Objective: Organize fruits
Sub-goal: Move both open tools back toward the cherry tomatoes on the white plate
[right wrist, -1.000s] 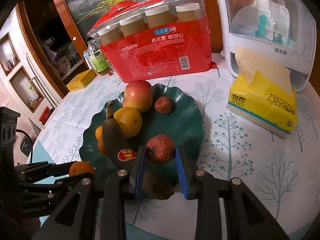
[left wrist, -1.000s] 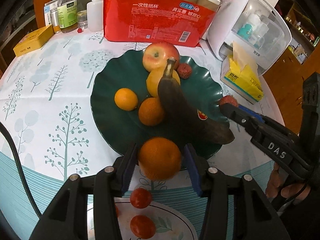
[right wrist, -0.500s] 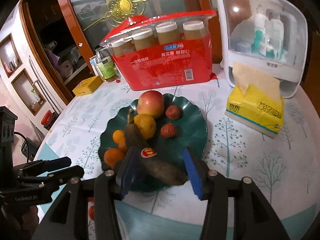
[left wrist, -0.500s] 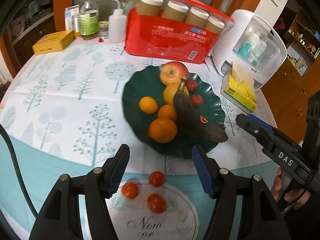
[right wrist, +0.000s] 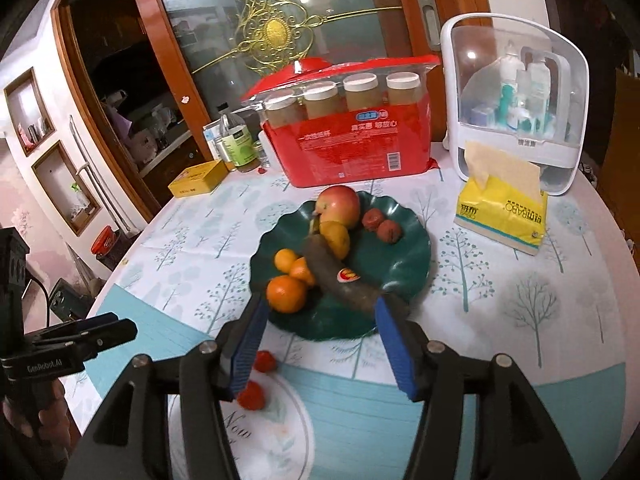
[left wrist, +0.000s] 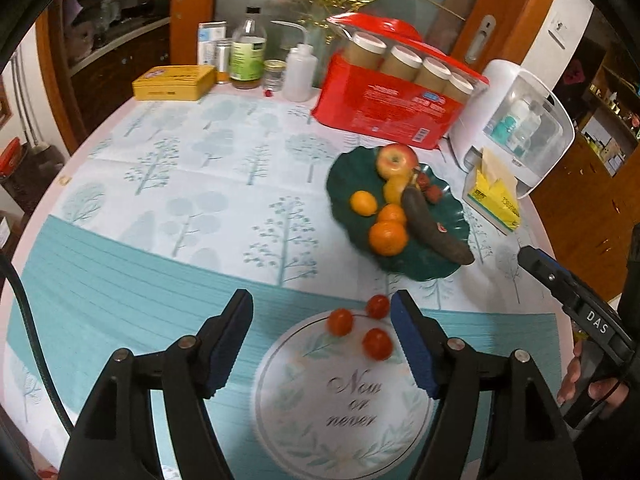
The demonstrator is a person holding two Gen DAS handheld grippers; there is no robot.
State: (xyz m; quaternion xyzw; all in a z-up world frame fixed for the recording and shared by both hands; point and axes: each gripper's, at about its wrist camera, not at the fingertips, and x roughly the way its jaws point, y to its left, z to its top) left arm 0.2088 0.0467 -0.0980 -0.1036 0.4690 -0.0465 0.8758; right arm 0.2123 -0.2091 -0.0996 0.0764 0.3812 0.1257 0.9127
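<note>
Left tool (left wrist: 322,338): jaws wide, holding nothing; above the near desk, over the white round mat.
Right tool (right wrist: 318,346): jaws wide, holding nothing; above the near rim of the plate.
Green plate (right wrist: 404,276): on the desk (left wrist: 180,208), right of centre; scalloped rim.
Plate contents: red apple (right wrist: 339,206) at the far side; dark banana (right wrist: 340,280) lying diagonally, stickered; large orange (right wrist: 286,294) at the near left; two smaller oranges (right wrist: 286,260) beside it; yellow fruit (right wrist: 336,238) under the apple.
Small red fruits (right wrist: 382,226): two on the plate's far right, touching; clearest from the right wrist.
Cherry tomatoes (left wrist: 340,322): three on the desk near the plate; all three show from the left wrist, only two from the right wrist, partly behind a finger.
Round mat (left wrist: 344,396): lettering fully readable only from the left wrist.
Far desk: red cup pack (right wrist: 352,148), yellow tissue pack (right wrist: 502,212), white storage case (right wrist: 516,108), yellow tin (left wrist: 174,82), bottles (left wrist: 248,56).
</note>
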